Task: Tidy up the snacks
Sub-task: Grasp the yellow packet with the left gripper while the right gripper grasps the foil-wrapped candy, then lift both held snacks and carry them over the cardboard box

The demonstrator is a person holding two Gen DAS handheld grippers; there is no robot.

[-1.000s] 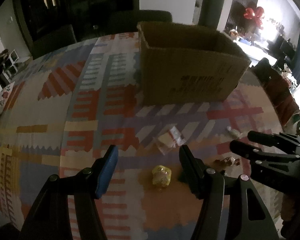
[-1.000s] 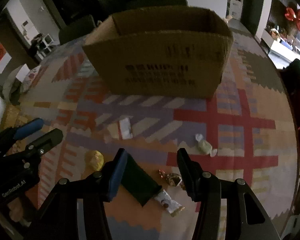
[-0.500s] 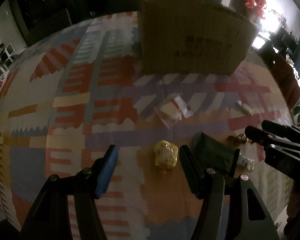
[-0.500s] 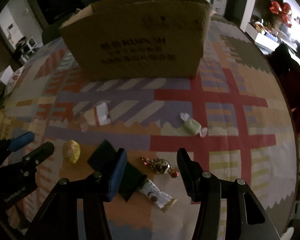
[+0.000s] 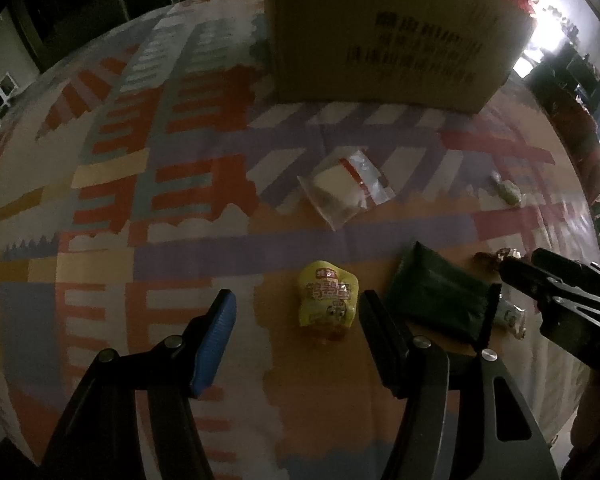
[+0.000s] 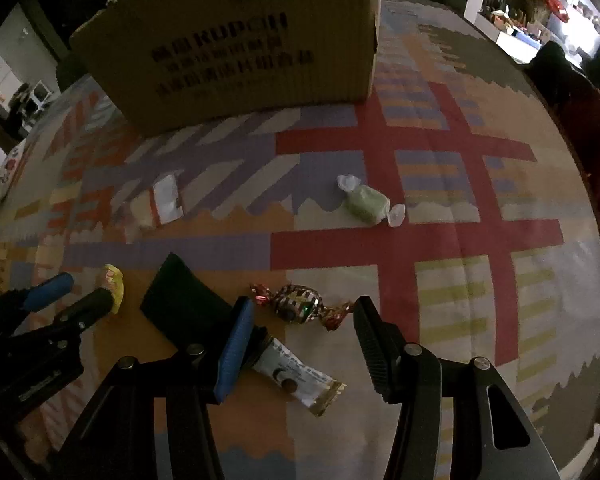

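Left wrist view: your left gripper point(image 5: 294, 314) hovers low over the desk point(image 5: 100, 208) with its fingers spread apart and gripping nothing; the yellow snack packet point(image 5: 327, 298) lies on the patterned cloth between the fingertips, nearer the right-hand finger, and you cannot tell whether it touches that finger. Just to the right of the packet lies a dark green pouch point(image 5: 436, 294), and farther up the desk a clear bag with a pale block inside point(image 5: 342, 188) rests flat, well apart from both. The cardboard box point(image 5: 388, 32) stands upright at the far side of the desk. Right wrist view: your right gripper point(image 6: 302, 320) also has its fingers spread apart and grips nothing; the foil-wrapped candy point(image 6: 298, 304) lies on the cloth between and just ahead of the fingertips. A white bar wrapper point(image 6: 300, 380) lies below the candy, near the blue finger pad, with the dark green pouch point(image 6: 184, 304) beside it on the left. A green twist-wrapped candy point(image 6: 368, 202) sits farther out, well apart from the gripper. The cardboard box point(image 6: 240, 44) stands beyond, printed side facing you.
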